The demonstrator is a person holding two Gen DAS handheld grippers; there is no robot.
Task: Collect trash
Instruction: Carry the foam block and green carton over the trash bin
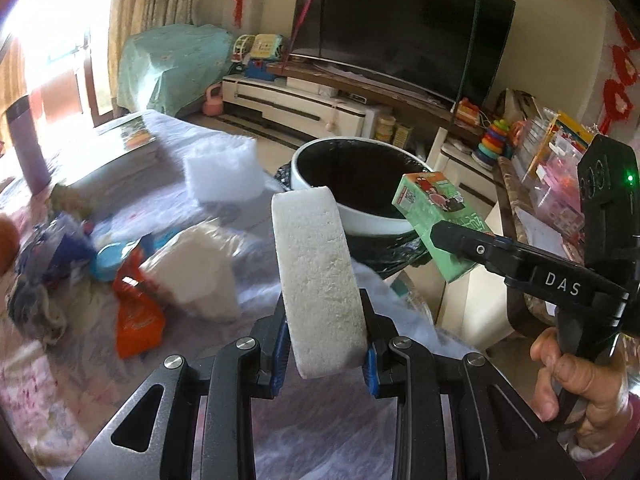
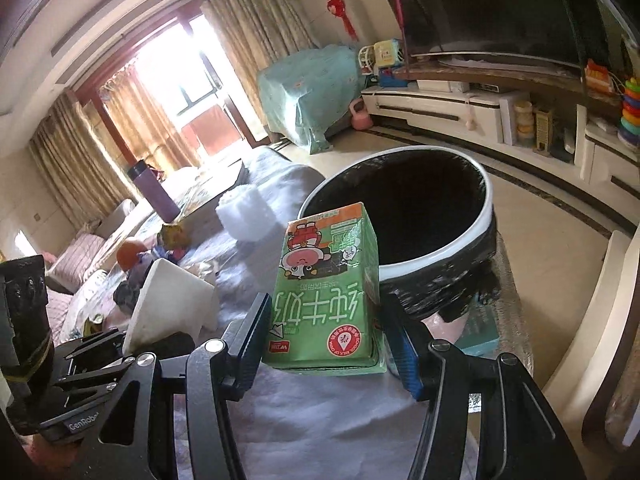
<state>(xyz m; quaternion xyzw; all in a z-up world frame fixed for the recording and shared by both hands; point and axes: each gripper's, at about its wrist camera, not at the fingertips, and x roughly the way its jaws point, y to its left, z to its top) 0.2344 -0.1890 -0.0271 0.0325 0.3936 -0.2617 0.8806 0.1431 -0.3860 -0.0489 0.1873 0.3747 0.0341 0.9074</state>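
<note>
My left gripper (image 1: 326,354) is shut on a thick white foam piece (image 1: 316,276) that stands upright between its pads. A green milk carton (image 2: 326,292) sits upside down in my right gripper (image 2: 332,344), which is shut on it. In the left wrist view that carton (image 1: 436,220) hangs by the rim of the trash bin (image 1: 316,152), held by the right gripper (image 1: 452,240). The bin (image 2: 490,208) is white-rimmed with a black liner and stands just beyond the table edge, ahead of both grippers. In the right wrist view the foam piece (image 2: 168,304) shows at the lower left.
More litter lies on the cloth-covered table (image 1: 224,208): a white foam block (image 1: 224,172), an orange wrapper (image 1: 136,320), a blue lid (image 1: 108,260), crumpled bags (image 1: 60,252). A purple bottle (image 1: 28,144) stands far left. A TV stand (image 1: 304,100) and shelves with toys (image 1: 496,140) lie beyond.
</note>
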